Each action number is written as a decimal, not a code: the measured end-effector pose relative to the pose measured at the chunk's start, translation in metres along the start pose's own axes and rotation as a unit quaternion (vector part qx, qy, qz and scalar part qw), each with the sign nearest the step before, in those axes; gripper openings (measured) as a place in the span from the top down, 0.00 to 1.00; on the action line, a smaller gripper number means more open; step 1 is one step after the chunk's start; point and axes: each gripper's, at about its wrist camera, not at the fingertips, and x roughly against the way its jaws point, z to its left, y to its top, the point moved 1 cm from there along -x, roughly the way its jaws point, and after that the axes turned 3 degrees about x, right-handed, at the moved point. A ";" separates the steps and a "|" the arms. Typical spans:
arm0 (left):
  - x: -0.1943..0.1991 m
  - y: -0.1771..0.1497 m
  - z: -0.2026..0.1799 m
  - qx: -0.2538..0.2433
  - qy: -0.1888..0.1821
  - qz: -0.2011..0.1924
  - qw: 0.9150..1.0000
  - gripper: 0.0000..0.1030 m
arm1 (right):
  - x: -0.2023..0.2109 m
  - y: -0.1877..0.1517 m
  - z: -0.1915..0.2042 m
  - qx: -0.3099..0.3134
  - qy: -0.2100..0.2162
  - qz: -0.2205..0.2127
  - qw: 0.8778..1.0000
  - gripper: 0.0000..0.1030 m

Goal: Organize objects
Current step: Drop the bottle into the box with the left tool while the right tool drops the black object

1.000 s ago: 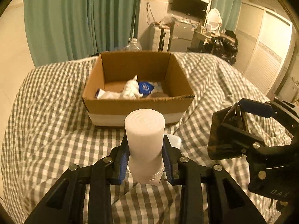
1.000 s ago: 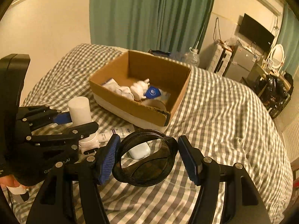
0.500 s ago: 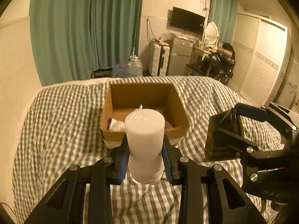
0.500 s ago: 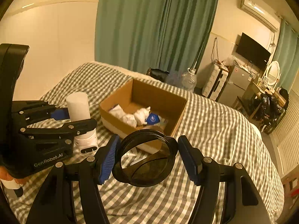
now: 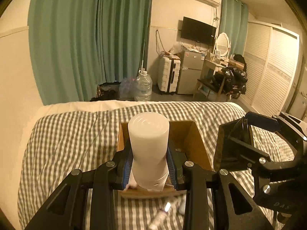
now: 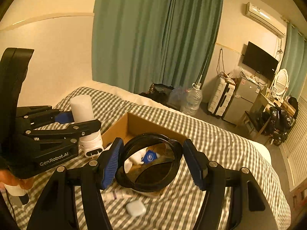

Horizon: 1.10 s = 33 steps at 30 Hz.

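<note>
A smooth white cylindrical bottle stands upright between the blue-padded jaws of the left gripper, which are clamped on its lower body; its flat cap shows faint concentric rings. The right gripper holds a round, dark translucent container of glossy plastic, its ribbed blue pads pressed against the rim on either side. Just below and nearer than these jaws, a small white rounded case and a slim white tube lie on the green-and-white checked bedspread. Directly beyond both pairs of jaws sits an open brown cardboard box, its walls matte and plain; seen through the dark container, it holds crumpled white items and a blue packet. From the left wrist view the bottle hides most of the box's inside. Far ahead of the jaws hang pleated green curtains, with a large clear water jug on the floor, a white suitcase and a wall-mounted television.
</note>
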 end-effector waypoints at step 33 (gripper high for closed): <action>-0.169 -0.019 0.006 -0.012 -0.025 0.072 0.997 0.64 | -0.177 -0.047 -0.029 -0.019 0.042 0.072 0.996 0.38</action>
